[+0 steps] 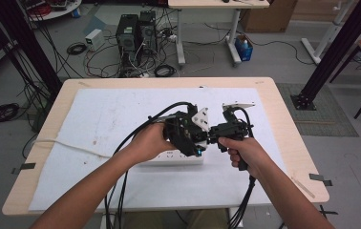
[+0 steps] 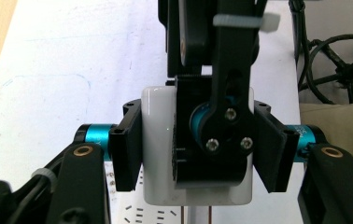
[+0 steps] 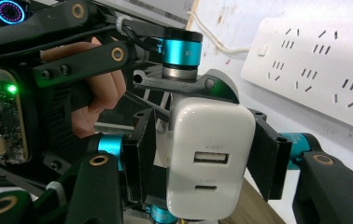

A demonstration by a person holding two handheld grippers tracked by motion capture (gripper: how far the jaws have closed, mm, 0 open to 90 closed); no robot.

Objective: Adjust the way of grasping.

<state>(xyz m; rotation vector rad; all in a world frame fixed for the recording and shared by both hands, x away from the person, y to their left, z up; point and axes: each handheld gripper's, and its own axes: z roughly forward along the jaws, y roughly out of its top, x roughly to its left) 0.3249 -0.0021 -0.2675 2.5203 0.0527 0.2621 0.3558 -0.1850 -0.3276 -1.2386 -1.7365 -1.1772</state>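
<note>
A white USB charger [image 3: 207,140] hangs in the air between my two grippers, its two ports facing the right gripper view's camera. My left gripper [image 2: 198,154] is shut on it, pads on two opposite sides of the charger [image 2: 158,140]. My right gripper [image 3: 202,158] grips it crosswise, pads against the other two sides, one of its jaws lying over the charger's face in the left gripper view. From the high view, left gripper [image 1: 190,133] and right gripper [image 1: 217,131] meet tip to tip above a white power strip [image 1: 174,157].
The power strip [image 3: 314,60] lies on a white sheet [image 1: 102,119] covering the wooden table [image 1: 288,124], its cord [image 1: 69,145] trailing off to the left. Black cables hang from both grippers toward the table's near edge. Computers and cable tangles stand on the floor beyond.
</note>
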